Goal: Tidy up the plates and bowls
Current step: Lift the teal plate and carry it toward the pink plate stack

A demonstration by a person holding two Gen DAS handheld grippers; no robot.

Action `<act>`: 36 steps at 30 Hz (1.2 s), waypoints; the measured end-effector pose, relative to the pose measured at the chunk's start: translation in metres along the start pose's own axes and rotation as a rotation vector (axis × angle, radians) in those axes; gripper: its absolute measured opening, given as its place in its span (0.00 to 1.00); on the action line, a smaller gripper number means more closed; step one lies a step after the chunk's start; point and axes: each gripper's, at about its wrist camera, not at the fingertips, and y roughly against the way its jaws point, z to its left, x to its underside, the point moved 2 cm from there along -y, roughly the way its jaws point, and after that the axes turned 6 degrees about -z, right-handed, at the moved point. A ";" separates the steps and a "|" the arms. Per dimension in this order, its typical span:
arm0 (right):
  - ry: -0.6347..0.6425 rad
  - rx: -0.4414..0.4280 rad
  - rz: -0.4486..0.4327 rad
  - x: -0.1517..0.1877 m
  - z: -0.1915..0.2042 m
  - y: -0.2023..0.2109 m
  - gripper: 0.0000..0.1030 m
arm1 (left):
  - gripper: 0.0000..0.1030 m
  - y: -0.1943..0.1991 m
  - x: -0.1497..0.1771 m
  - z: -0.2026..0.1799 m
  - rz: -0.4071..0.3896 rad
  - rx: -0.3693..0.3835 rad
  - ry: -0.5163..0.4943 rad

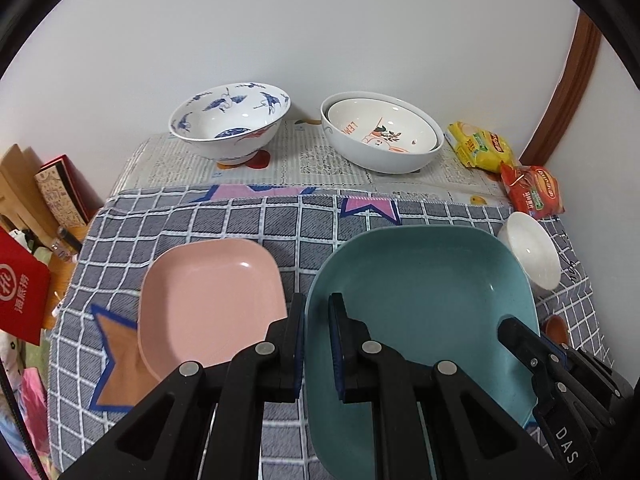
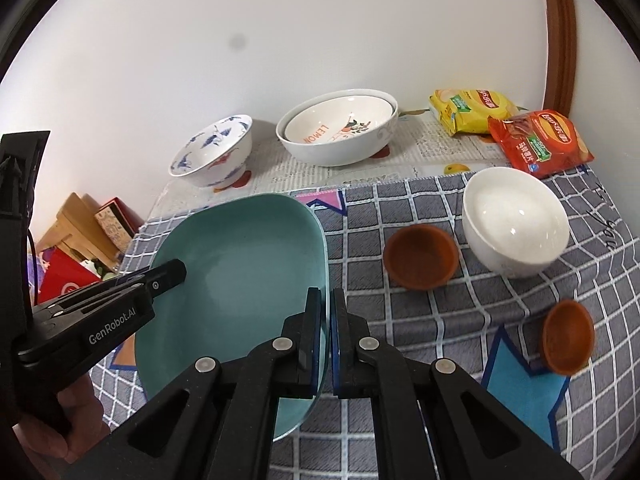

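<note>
A: Which dish is in play, and where is it?

B: The teal plate (image 1: 420,312). It is clamped at two edges and appears lifted off the checked cloth (image 1: 240,220) on the bench, tilted toward the cameras. The left tool (image 1: 318,344) has its pads closed on the plate's left rim; the right tool (image 2: 325,344) has its pads pinched on the right rim

A: So neither one is free?

B: No, both are shut on the same plate, one on each side, so it spans the gap between them with its long axis running away from the person toward the wall

A: And what does the next move turn on?

B: My judgement: where it gets stacked. The pink plate (image 1: 212,300) lies flat on the cloth just beside the teal one, on its left, nearest the left tool. It is the smaller of the two, so it would sit better inside the teal plate than under it

A: Anything on the other side?

B: The white bowl (image 2: 516,224) and two brown cups (image 2: 420,256) stand to the right, clear of the plate. The blue-patterned bowl (image 1: 230,120) and the nested white bowls (image 1: 380,132) sit well back, near the wall
</note>
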 end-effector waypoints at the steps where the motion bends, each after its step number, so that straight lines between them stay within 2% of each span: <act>1: -0.001 -0.003 -0.002 0.001 0.001 0.003 0.04 | 0.11 0.003 0.001 0.001 -0.003 -0.001 0.001; 16: 0.001 -0.028 -0.023 0.014 0.025 0.028 0.04 | 0.11 0.028 0.016 0.023 -0.027 -0.013 0.030; 36: 0.014 -0.047 -0.014 0.021 0.045 0.020 0.04 | 0.11 0.026 0.020 0.045 -0.024 -0.022 0.057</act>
